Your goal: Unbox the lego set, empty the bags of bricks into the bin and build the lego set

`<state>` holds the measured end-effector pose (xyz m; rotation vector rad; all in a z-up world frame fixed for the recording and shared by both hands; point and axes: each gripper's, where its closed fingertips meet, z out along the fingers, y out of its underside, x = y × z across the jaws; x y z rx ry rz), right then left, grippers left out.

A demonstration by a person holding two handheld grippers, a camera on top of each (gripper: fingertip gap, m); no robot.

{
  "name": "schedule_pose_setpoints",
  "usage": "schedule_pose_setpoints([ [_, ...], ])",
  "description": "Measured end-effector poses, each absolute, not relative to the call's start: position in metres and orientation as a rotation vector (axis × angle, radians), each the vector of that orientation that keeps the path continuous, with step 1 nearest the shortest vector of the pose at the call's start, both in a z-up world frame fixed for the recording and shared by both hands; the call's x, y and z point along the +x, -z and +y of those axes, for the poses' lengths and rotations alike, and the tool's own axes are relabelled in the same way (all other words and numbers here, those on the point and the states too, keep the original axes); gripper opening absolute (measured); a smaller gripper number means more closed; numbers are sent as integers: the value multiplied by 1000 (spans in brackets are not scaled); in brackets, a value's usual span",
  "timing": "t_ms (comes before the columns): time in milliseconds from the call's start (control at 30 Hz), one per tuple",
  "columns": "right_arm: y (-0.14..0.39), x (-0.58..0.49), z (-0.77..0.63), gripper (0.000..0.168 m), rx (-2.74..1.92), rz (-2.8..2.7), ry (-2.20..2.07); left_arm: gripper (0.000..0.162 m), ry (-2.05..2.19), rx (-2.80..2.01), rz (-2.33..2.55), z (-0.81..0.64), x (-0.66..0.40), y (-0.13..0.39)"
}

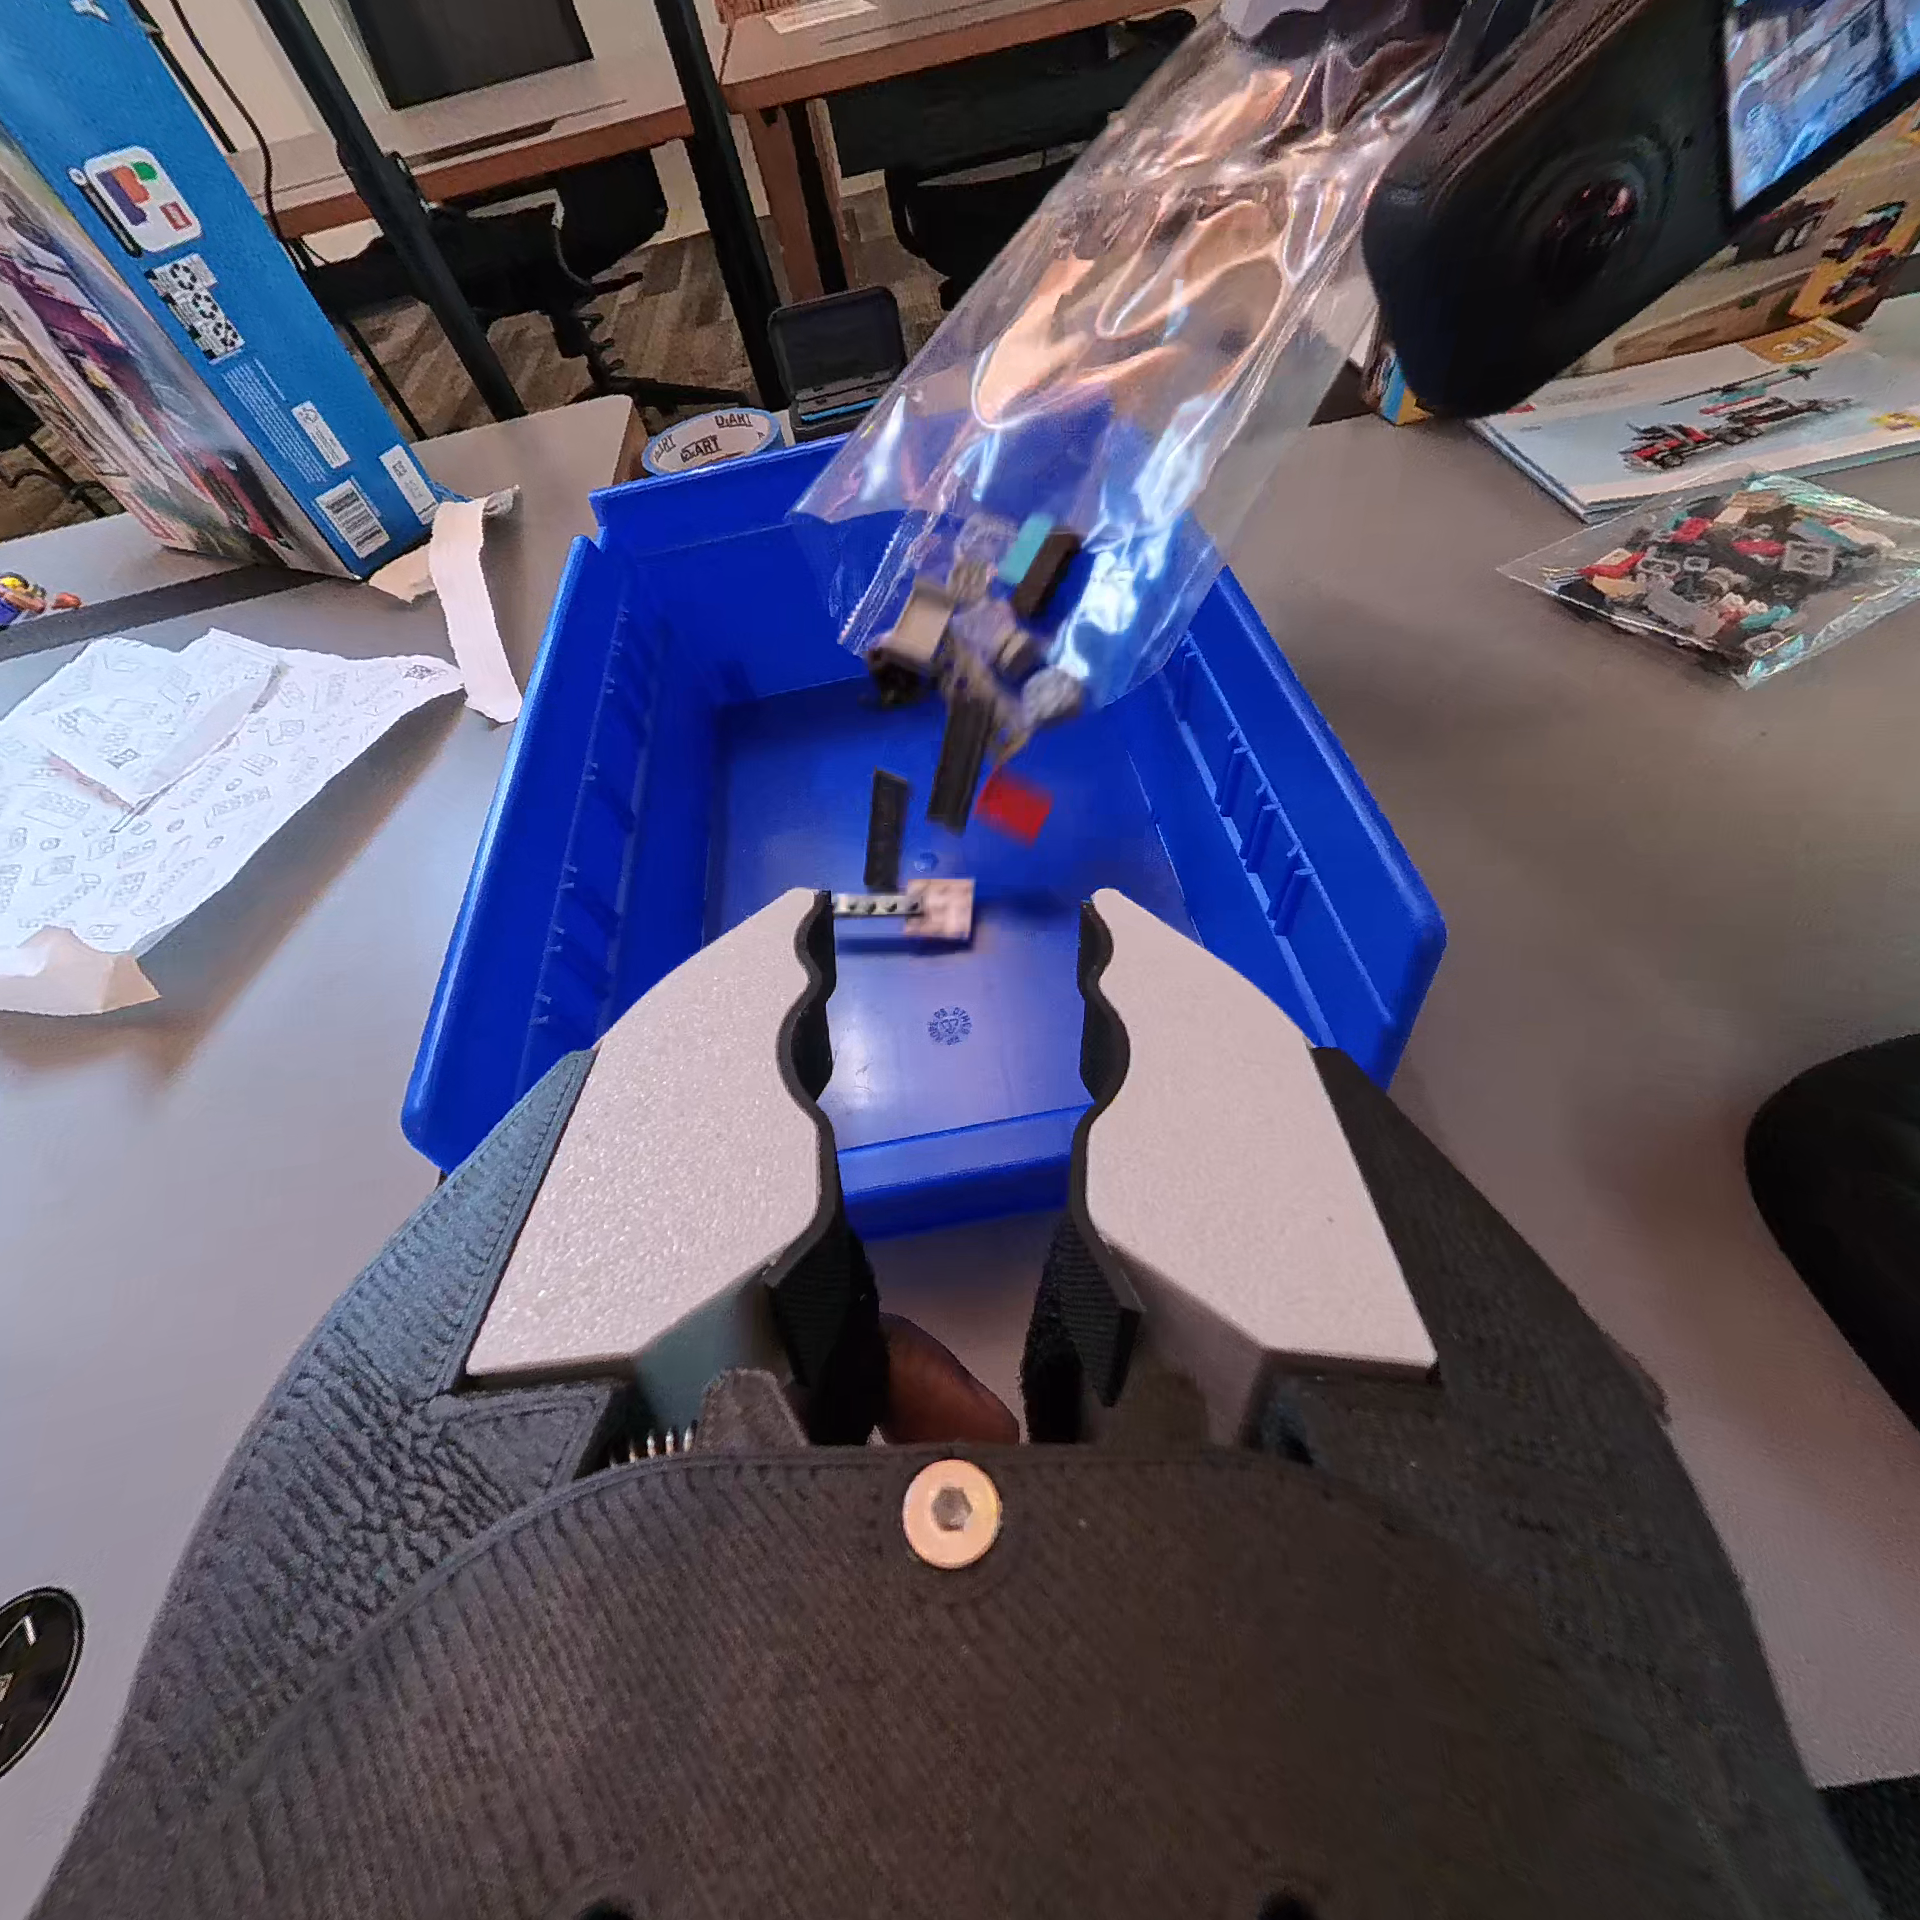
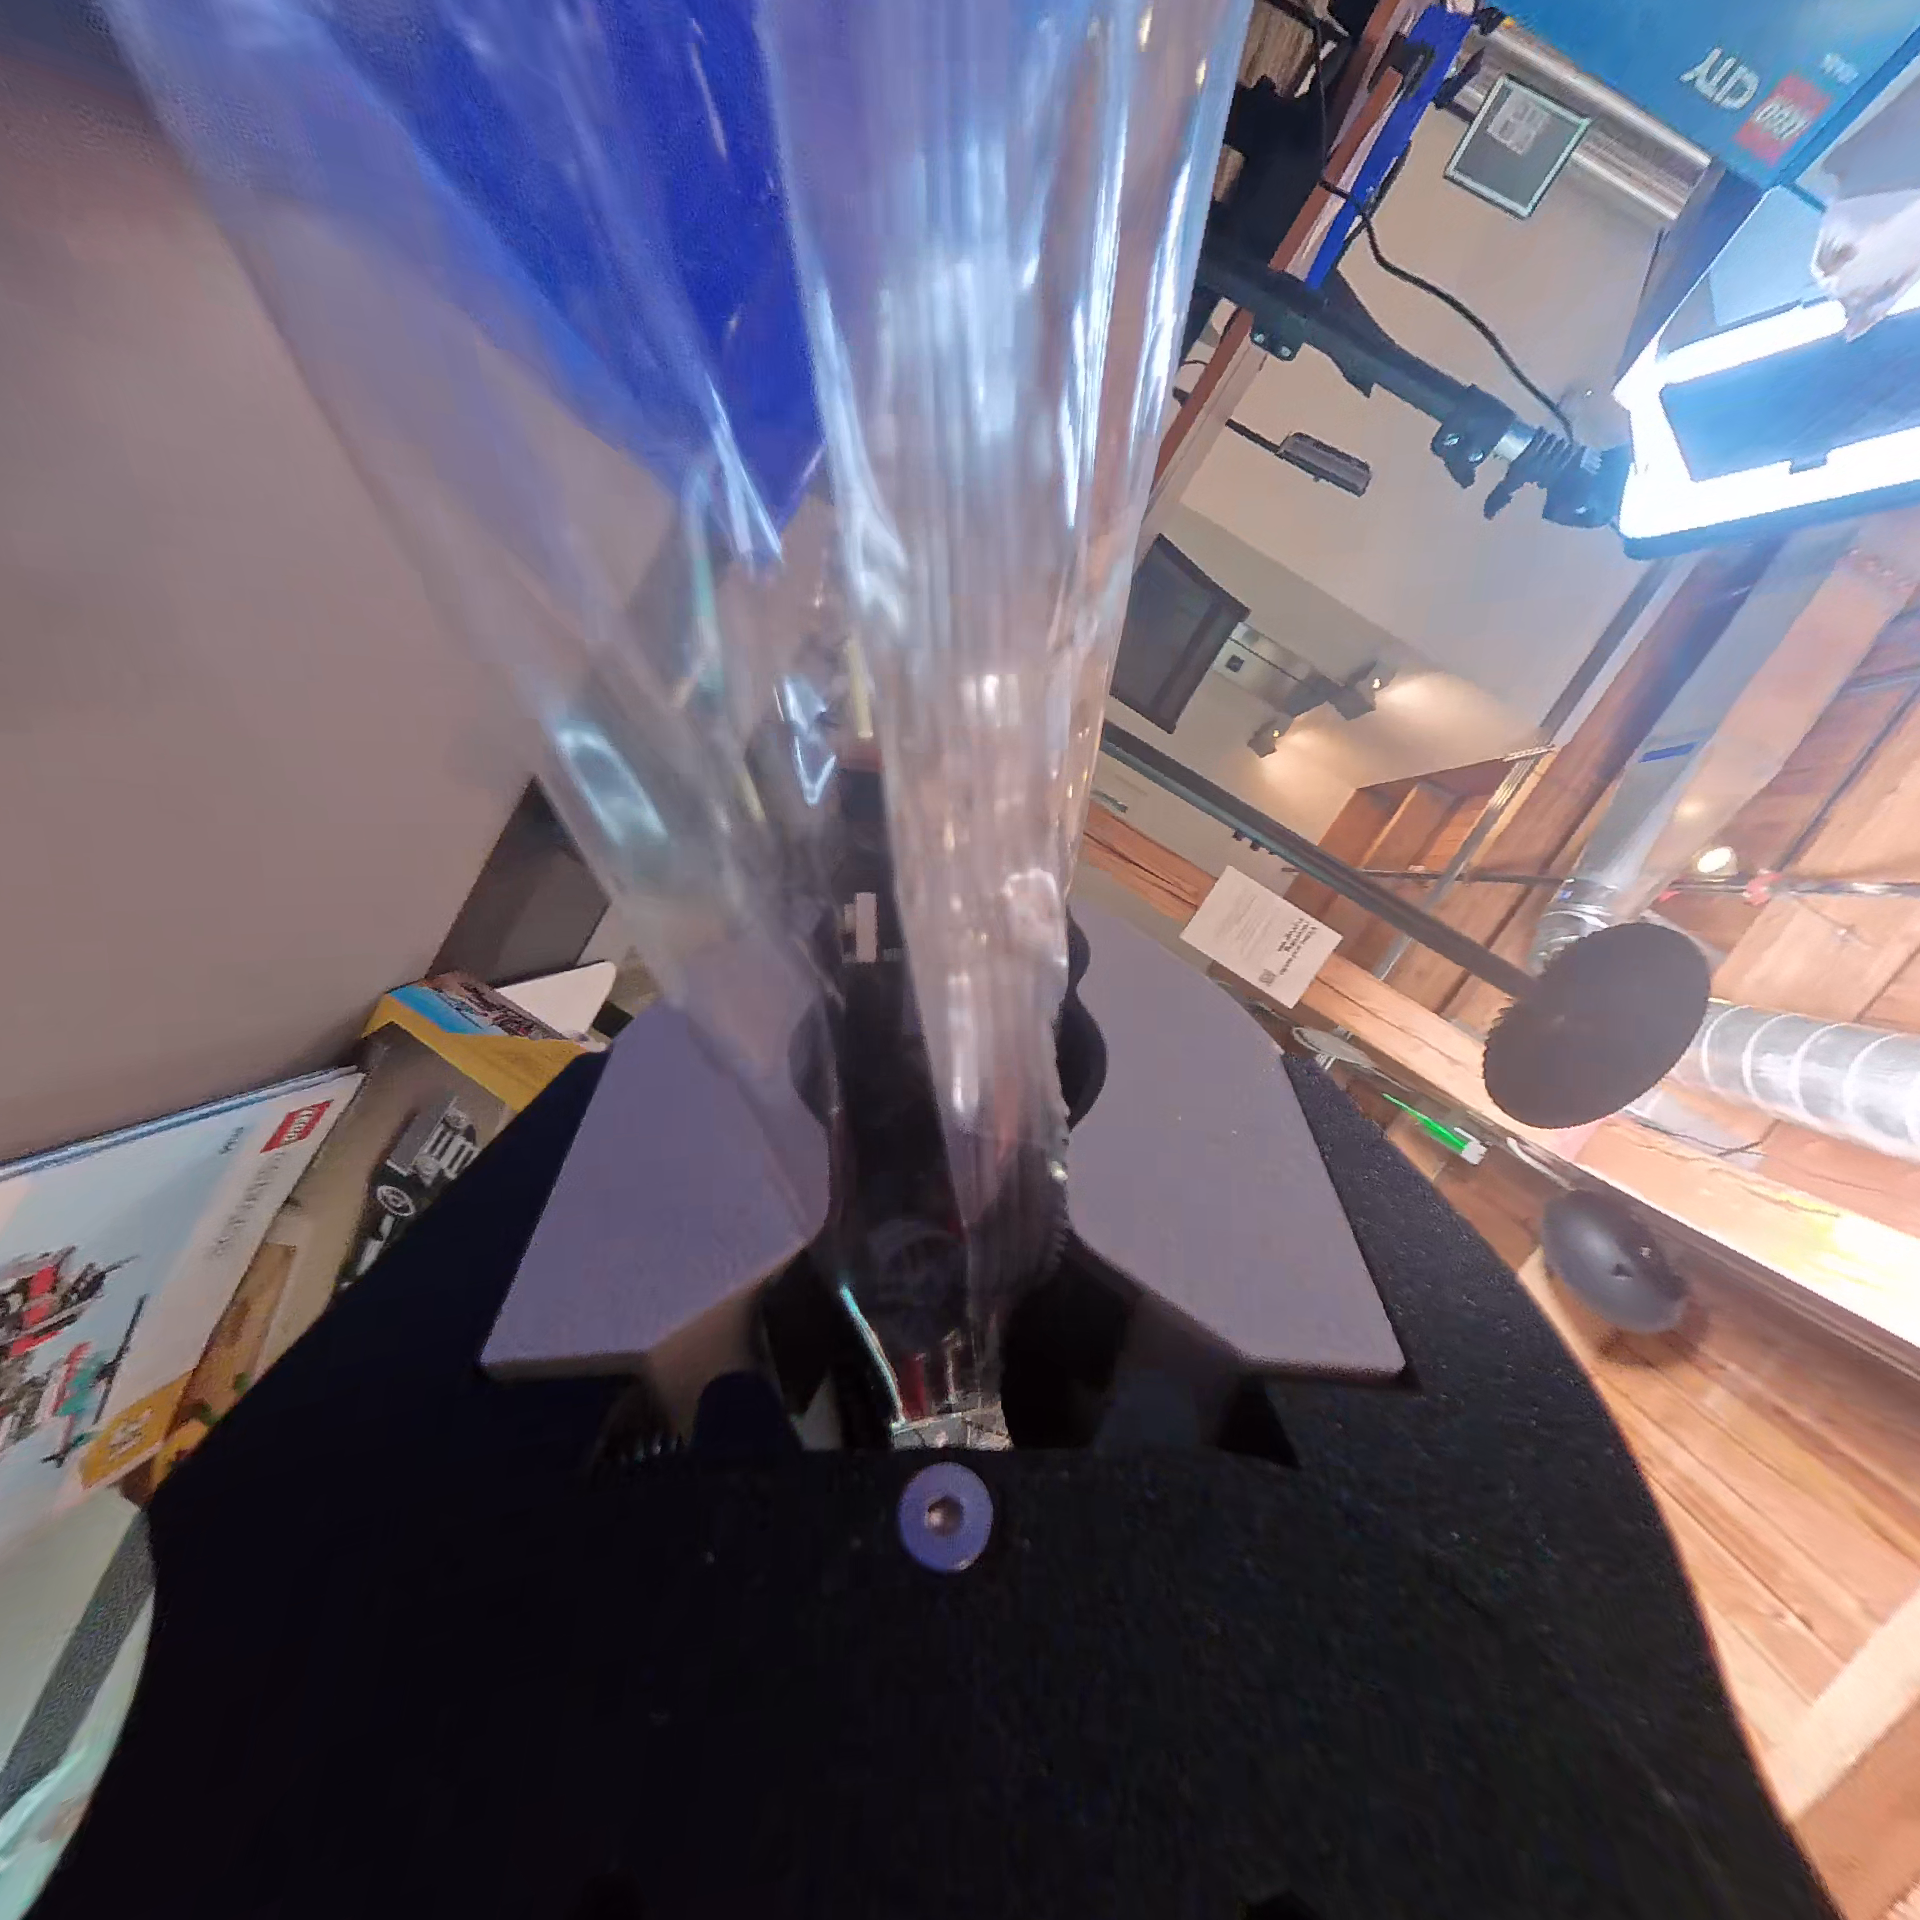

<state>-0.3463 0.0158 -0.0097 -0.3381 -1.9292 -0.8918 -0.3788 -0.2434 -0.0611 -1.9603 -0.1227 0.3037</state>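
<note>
A blue bin (image 1: pixel 540 831) stands on the grey table. My right gripper (image 2: pixel 940 997) is shut on a clear plastic bag (image 1: pixel 1122 395) and holds it upside down above the bin; the bag also fills the right wrist view (image 2: pixel 935 520). Bricks (image 1: pixel 966 623) spill from the bag's open mouth. A black plate (image 1: pixel 885 826), a red brick (image 1: pixel 1013 805) and a pale brick (image 1: pixel 940 909) are in or falling into the bin. My left gripper (image 1: pixel 951 914) is open and empty at the bin's near edge.
A blue set box (image 1: pixel 208 343) stands at the back left, with torn white paper (image 1: pixel 156 769) beside it. A full bag of bricks (image 1: pixel 1725 571) and an instruction booklet (image 1: pixel 1704 436) lie at the right. A tape roll (image 1: pixel 712 442) sits behind the bin. Spacing between my two grippers at the tips: around 25 cm.
</note>
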Motion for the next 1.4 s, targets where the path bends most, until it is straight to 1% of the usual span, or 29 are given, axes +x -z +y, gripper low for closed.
schedule_pose_setpoints([
  [400, -7, -372, 5, 41, -103, -1822, 1063, 45, -310, -1981, -139, -246, -383, 66],
  [700, -8, -390, -2, 41, 58, -1765, 1178, 45, -305, -1974, -138, -247, -384, 66],
  [1233, -16, -413, -23, 46, 377, -1621, 1307, 44, -303, -1978, -134, -246, -384, 67],
  [1400, -21, -417, -24, 42, 374, -1602, 1323, 44, -296, -1968, -140, -246, -384, 66],
])
